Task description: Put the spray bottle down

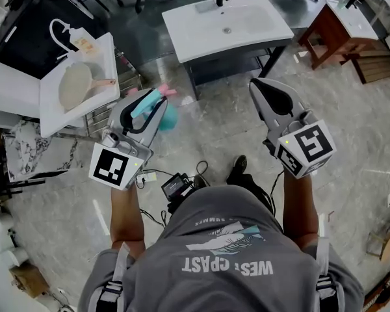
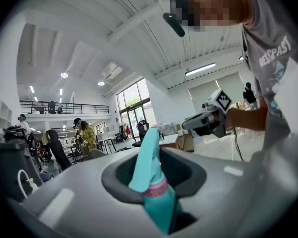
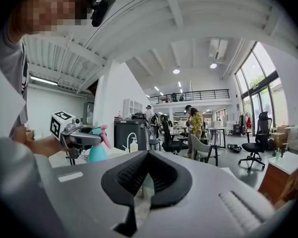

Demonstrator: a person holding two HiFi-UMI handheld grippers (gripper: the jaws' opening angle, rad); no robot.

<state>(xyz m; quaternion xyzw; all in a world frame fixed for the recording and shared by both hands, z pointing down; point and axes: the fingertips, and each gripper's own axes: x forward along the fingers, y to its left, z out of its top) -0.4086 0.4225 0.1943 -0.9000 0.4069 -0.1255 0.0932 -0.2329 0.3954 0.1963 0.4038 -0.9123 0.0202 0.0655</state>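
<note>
**Spray bottle held aloft in left gripper; set-down not yet made**

Nearest the camera, at the lower centre of the head view, is the person's torso, with both forearms reaching up the frame. The left gripper (image 1: pixel 157 106), left of centre, is clamped on the spray bottle (image 1: pixel 168 117). The left gripper view shows the teal neck and pink collar pressed between the pads. The right gripper view shows the body hanging below the jaws, roughly upright. The right gripper (image 1: pixel 260 88), right of centre, has its jaws together with nothing between them.

The bottle is in the air above the marble floor (image 1: pixel 221 109) and touches no surface. Farther off, at the upper left, stands a white counter (image 1: pixel 110 64). At the top centre is a white washbasin (image 1: pixel 201 25).

Step in hand, as judged: transport, with placement still to come. The frames do not indicate which surface is intended.

The next move calls for:
1. Bringing the bottle over a bare patch of the chosen surface.
2. Lowering it upright until the base rests flat.
3. Only then parting the left jaws and drawing back clear of the trigger head.
</note>
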